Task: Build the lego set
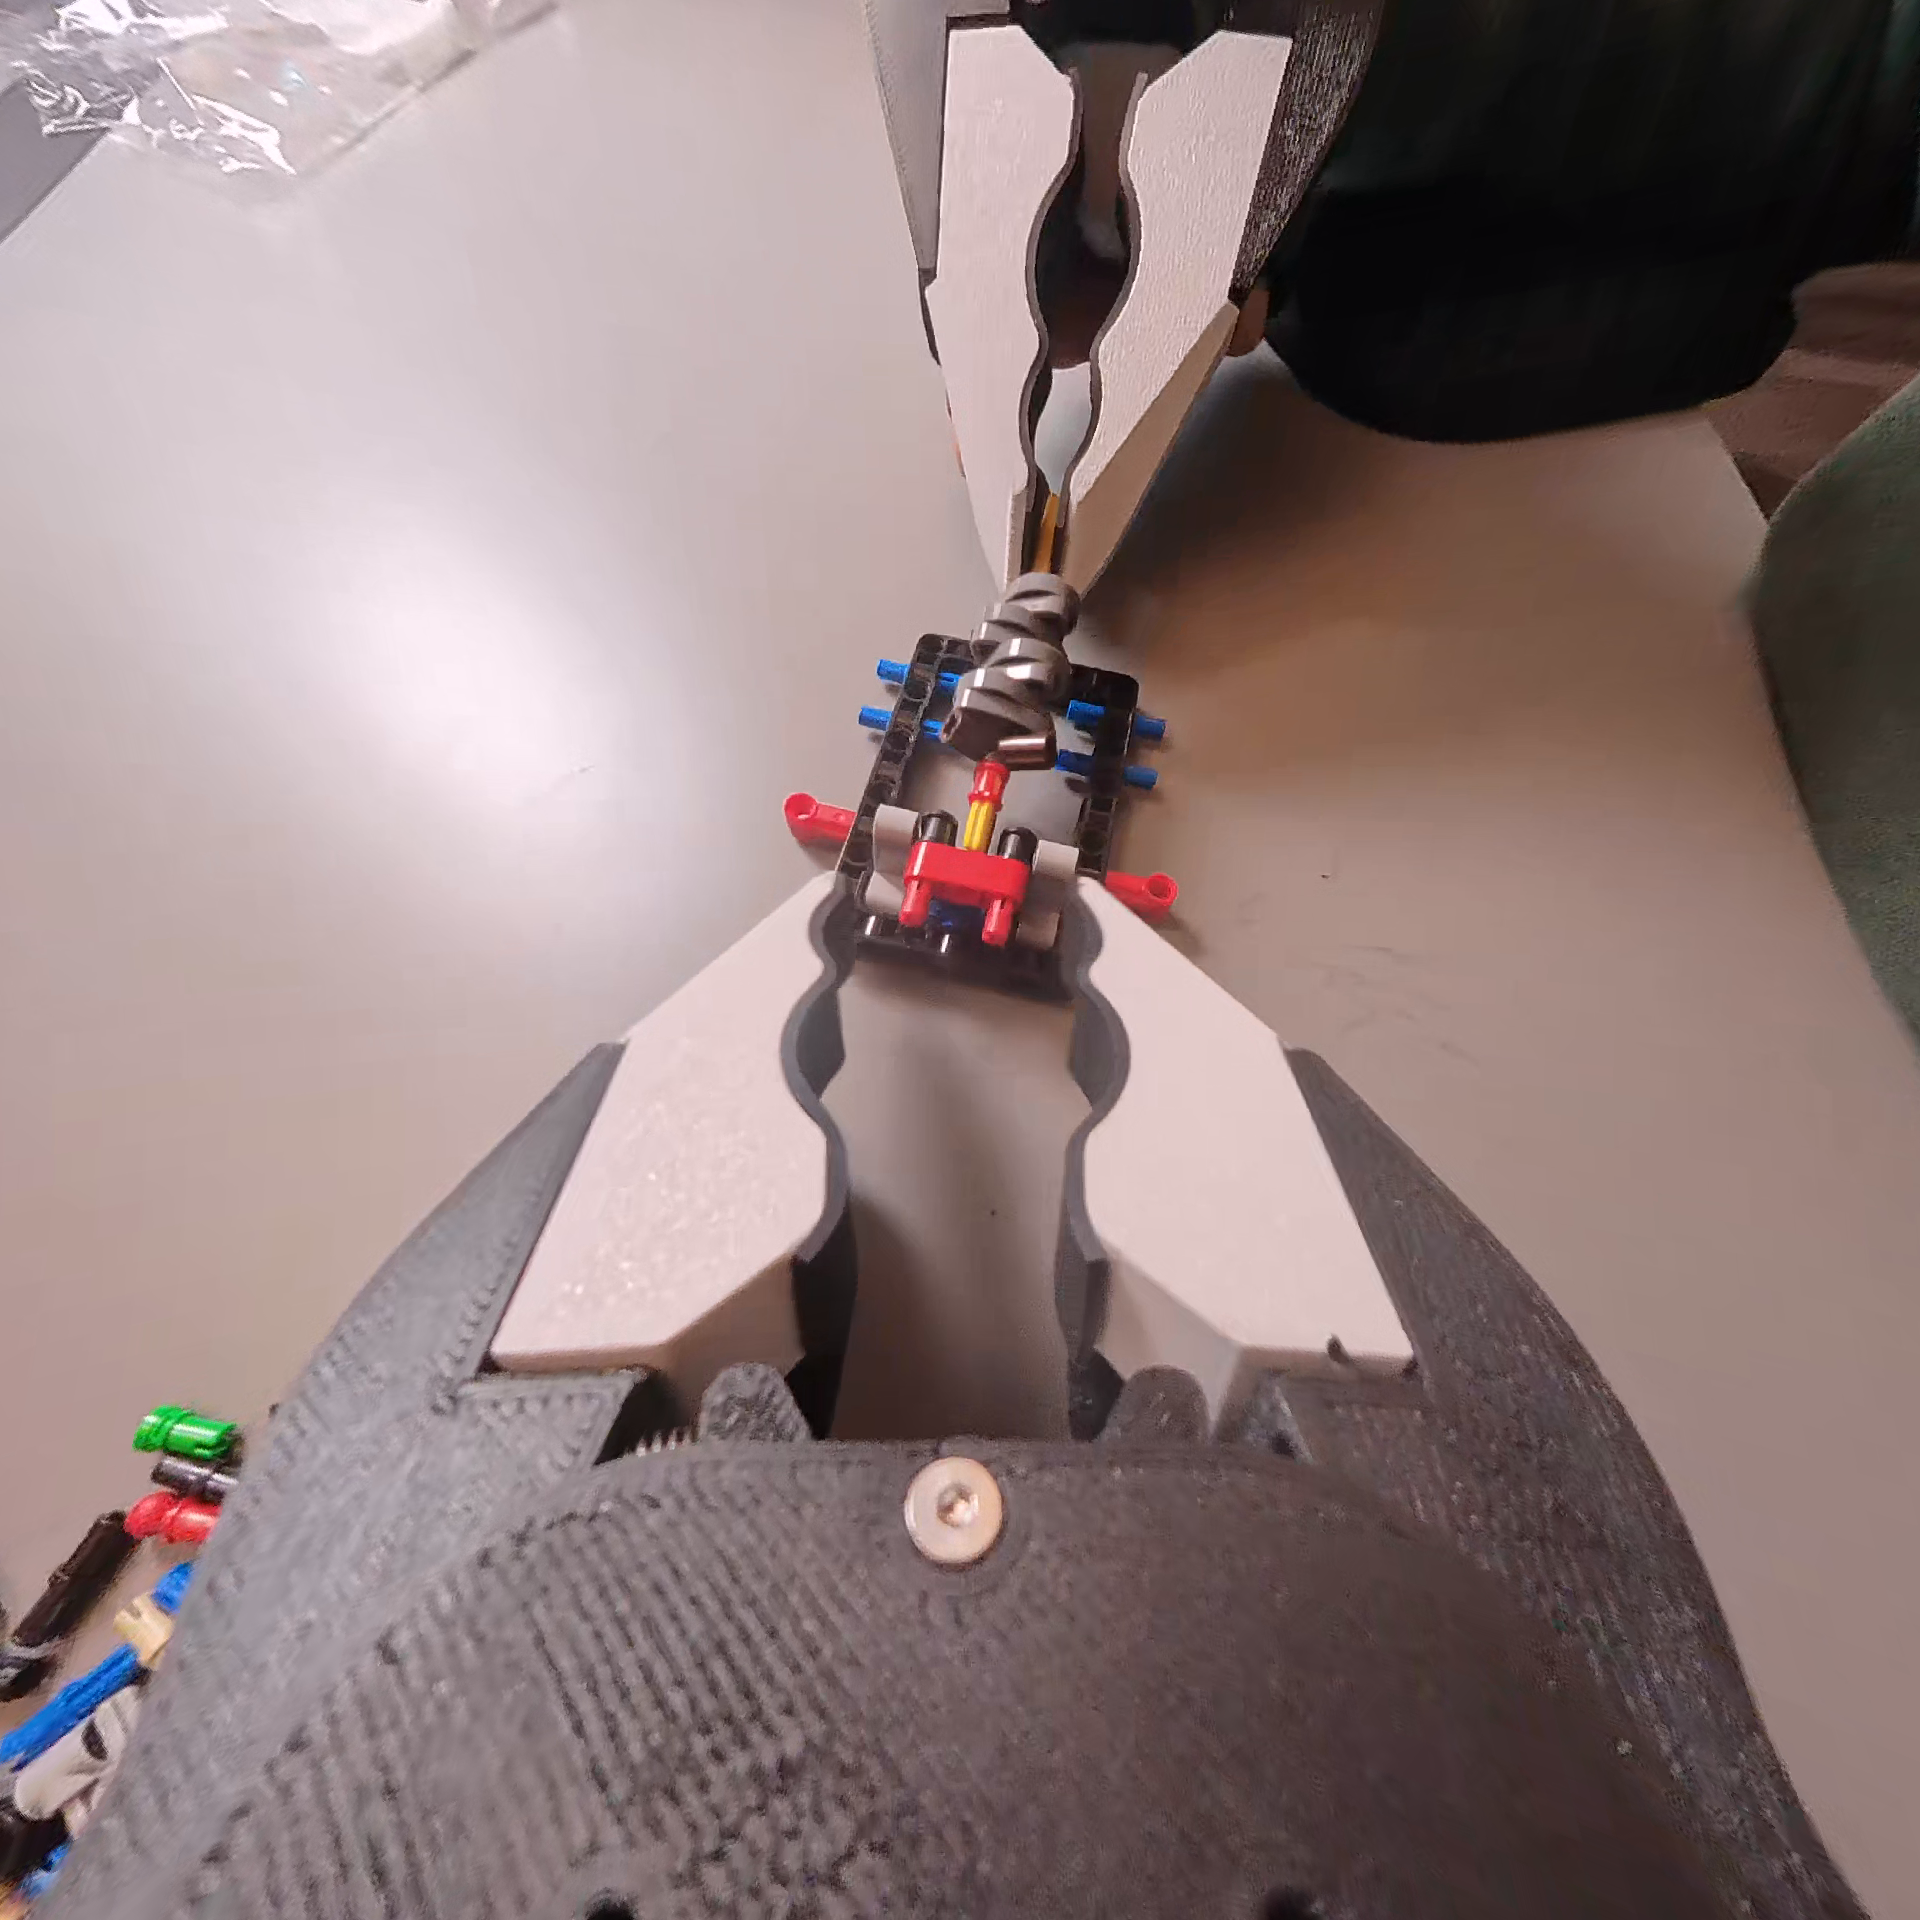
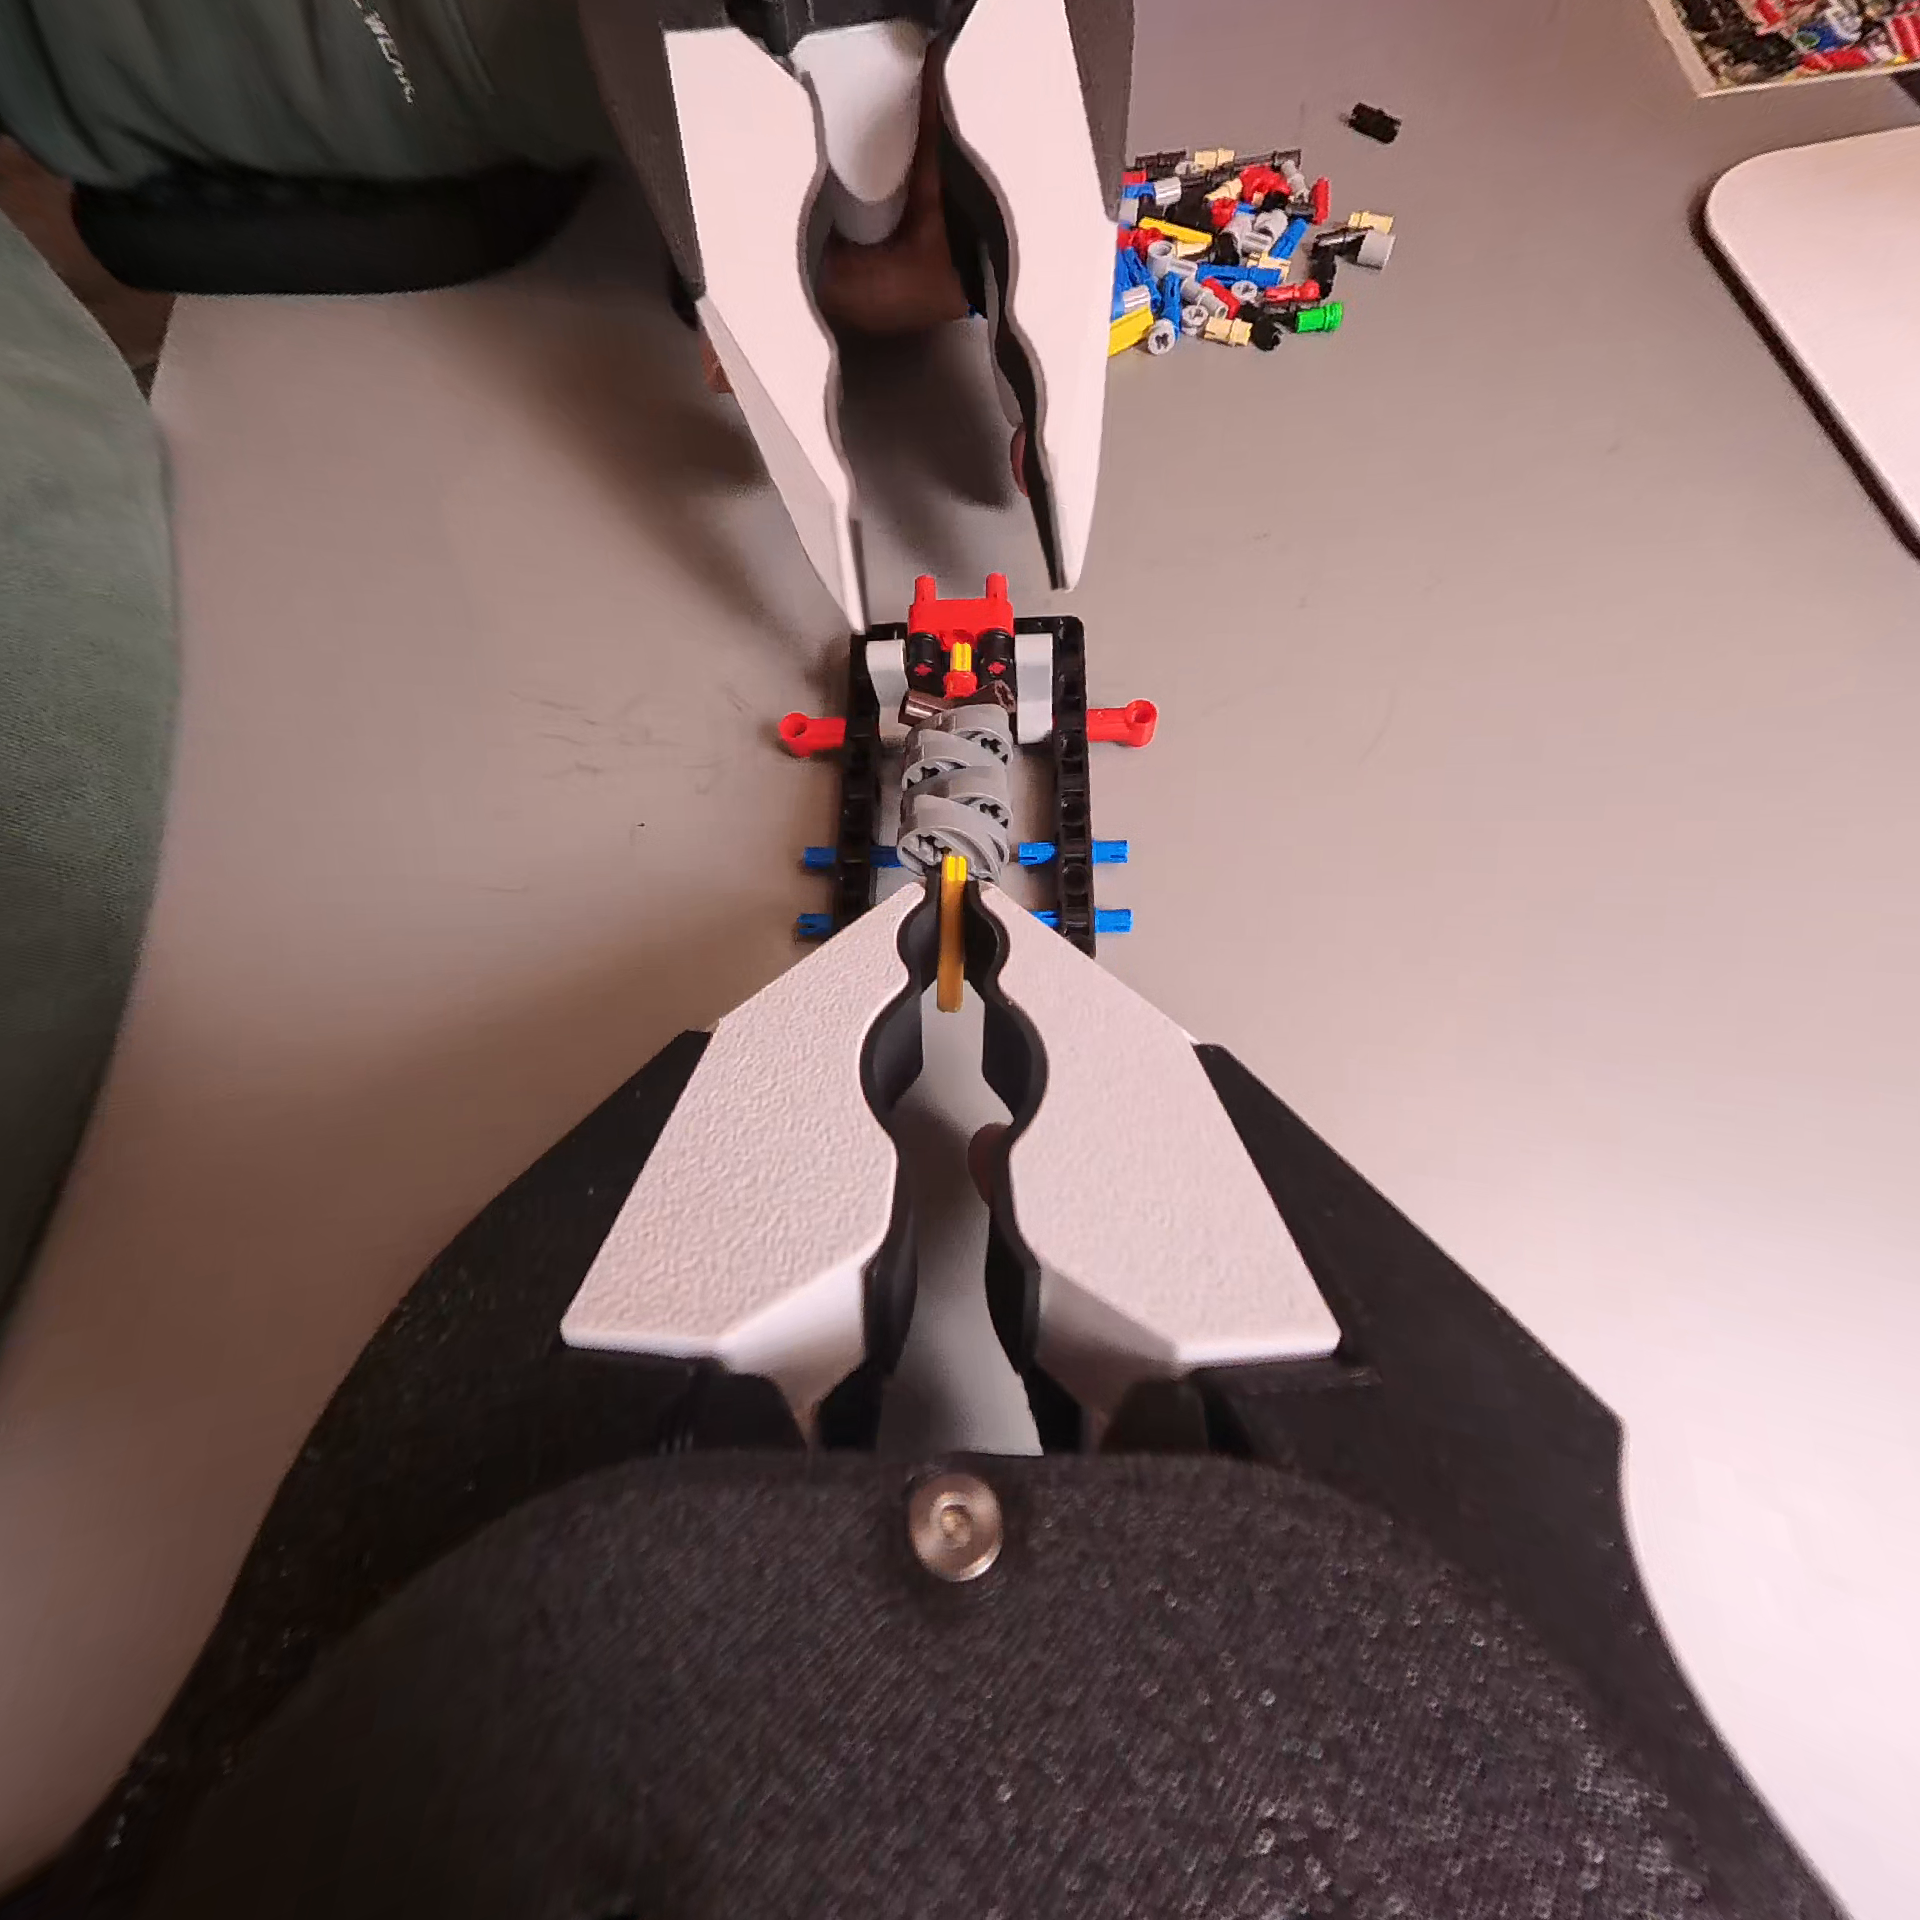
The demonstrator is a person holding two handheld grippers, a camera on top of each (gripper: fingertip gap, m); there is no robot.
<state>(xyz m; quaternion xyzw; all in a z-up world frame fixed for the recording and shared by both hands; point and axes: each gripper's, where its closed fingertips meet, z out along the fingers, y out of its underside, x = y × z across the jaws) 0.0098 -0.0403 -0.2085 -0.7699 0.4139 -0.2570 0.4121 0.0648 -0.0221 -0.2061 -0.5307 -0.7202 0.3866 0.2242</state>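
A black rectangular lego frame (image 1: 883,769) lies flat on the grey table, with blue pins (image 1: 904,670) and red pins (image 1: 816,816) sticking out of its sides and a red connector (image 1: 961,868) at one end. My left gripper (image 1: 956,925) clamps the frame's red-connector end between its fingertips. My right gripper (image 2: 951,904) is shut on a yellow axle (image 2: 951,956) that carries a stack of grey twisted pieces (image 2: 954,790). It holds the stack tilted over the frame (image 2: 1072,790), pointing at the red connector (image 2: 956,613). The right gripper (image 1: 1049,561) also shows in the left wrist view.
A pile of loose coloured parts (image 2: 1226,249) lies beyond the frame, also at the left view's lower left (image 1: 114,1621). A clear plastic bag (image 1: 208,94), a white board (image 2: 1829,312) and a printed sheet (image 2: 1787,42) lie around. A person in dark clothing (image 1: 1558,208) is at the table edge. The grippers' ends are close to 7 cm from one another.
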